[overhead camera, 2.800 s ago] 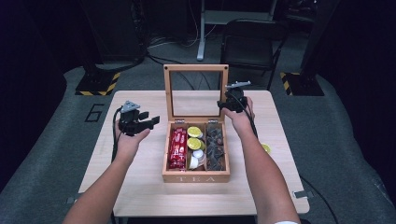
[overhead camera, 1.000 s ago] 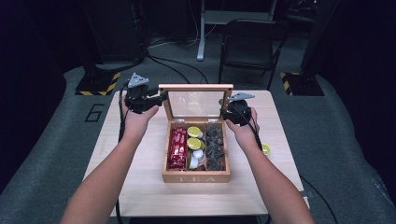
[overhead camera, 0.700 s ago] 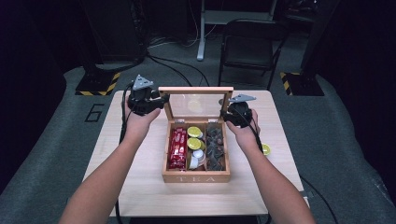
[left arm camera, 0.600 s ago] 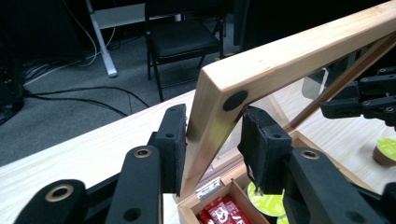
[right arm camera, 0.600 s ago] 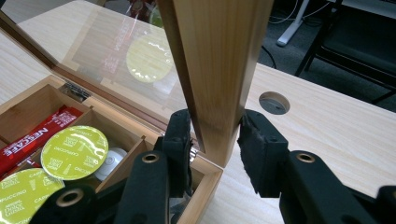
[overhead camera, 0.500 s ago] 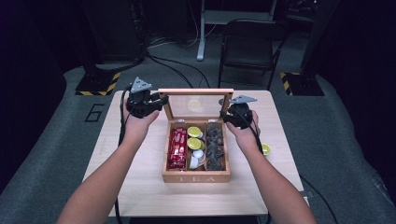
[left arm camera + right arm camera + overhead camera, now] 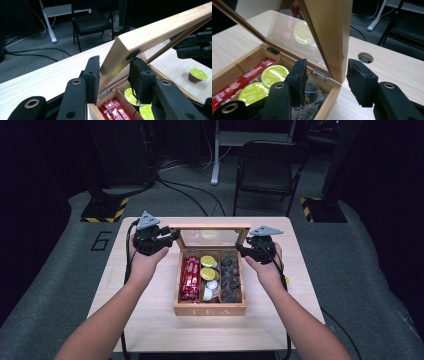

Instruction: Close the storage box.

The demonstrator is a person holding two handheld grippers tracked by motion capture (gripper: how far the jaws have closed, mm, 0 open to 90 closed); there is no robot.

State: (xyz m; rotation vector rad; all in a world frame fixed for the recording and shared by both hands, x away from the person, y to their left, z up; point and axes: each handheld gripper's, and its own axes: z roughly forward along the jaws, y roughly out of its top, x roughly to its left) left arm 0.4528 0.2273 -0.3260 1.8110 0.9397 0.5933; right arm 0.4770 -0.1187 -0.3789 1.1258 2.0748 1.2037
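A wooden tea box (image 7: 210, 310) sits mid-table with its glass lid (image 7: 210, 226) tilted part-way down over it. My left gripper (image 7: 175, 236) holds the lid's left edge; in the left gripper view the pads (image 7: 92, 75) press both sides of the lid frame (image 7: 162, 30), though the jaws have just eased slightly. My right gripper (image 7: 242, 251) is at the lid's right edge. In the right gripper view its jaws have just been opening, and the frame (image 7: 332, 30) stands between the pads (image 7: 299, 75) with gaps on both sides.
The box holds red packets (image 7: 190, 279), green-topped capsules (image 7: 207, 267) and dark tea bags (image 7: 230, 275). One loose capsule (image 7: 286, 280) lies on the table right of the box. A round hole (image 7: 365, 57) is in the tabletop. A black chair (image 7: 265, 170) stands beyond the table.
The lid has come down from upright to a forward tilt. My left gripper moved in and took the lid's left edge. The right gripper's jaws have spread off the right edge.
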